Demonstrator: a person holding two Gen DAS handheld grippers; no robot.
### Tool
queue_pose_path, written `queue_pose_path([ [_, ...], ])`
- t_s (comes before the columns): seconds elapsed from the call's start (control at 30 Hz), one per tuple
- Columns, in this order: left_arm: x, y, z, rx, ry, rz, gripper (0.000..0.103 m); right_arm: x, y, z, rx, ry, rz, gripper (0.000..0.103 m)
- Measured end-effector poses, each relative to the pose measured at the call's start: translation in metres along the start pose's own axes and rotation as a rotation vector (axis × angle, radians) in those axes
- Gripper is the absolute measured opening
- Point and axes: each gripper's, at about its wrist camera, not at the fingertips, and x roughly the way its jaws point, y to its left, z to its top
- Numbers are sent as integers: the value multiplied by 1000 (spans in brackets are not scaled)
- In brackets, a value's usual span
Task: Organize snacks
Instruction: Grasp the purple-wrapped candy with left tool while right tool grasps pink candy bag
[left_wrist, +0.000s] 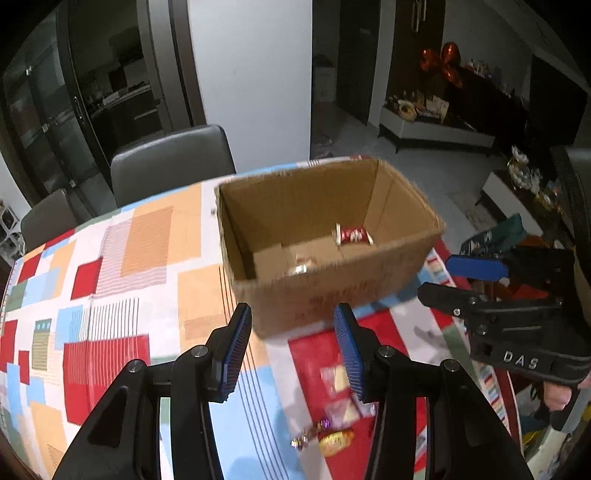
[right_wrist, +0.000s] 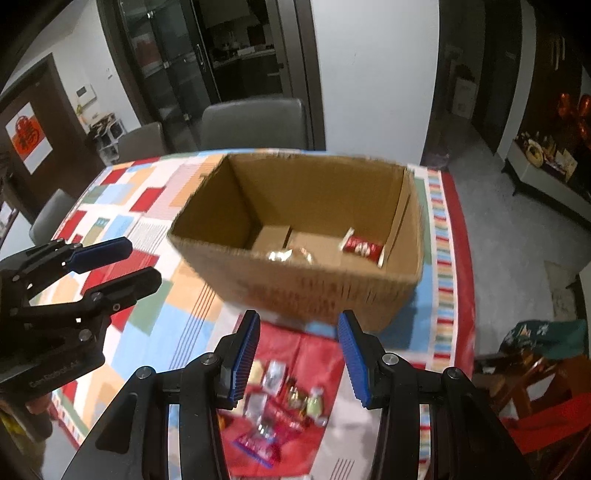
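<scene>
an open cardboard box (left_wrist: 332, 236) sits on a table under a patchwork tablecloth (left_wrist: 110, 258), at 12 o'clock from both grippers. inside it, a red snack packet (left_wrist: 352, 235) leans in the corner toward 2 o'clock, and a shiny gold-wrapped sweet (left_wrist: 298, 268) lies on the floor flaps by the near wall.

the left gripper (left_wrist: 293, 347) hovers above the cloth just short of the box, its blue-padded fingers spread apart with nothing between them. the right gripper (right_wrist: 299, 350) hovers likewise, jaws spread and empty.

in the left wrist view the right gripper shows at 3 o'clock, a little parted. in the right wrist view the left one shows at 9 o'clock, also parted.

loose snacks (right_wrist: 280, 410) lie in a blurred heap on a red patch of the cloth at 6 o'clock from the box, below the right gripper's fingers. among them, in the left wrist view, a gold foil candy (left_wrist: 335, 441) lies at the near edge.

two grey chairs (left_wrist: 173, 162) stand at the table's far side, around 11 o'clock.
</scene>
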Motion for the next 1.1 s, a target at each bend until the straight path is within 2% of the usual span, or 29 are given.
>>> queue_pose_path([
  [0.4,2,-2,-58,24,93,-49,46,5,14,-54,44,114,22,45],
  [0.63,14,-4,-89,47,154,-83,46,8,19,-80,126,124,30,45],
  [1.1,66,7,-128,-24,307,-172,38,52,20,-125,271,247,26,45],
])
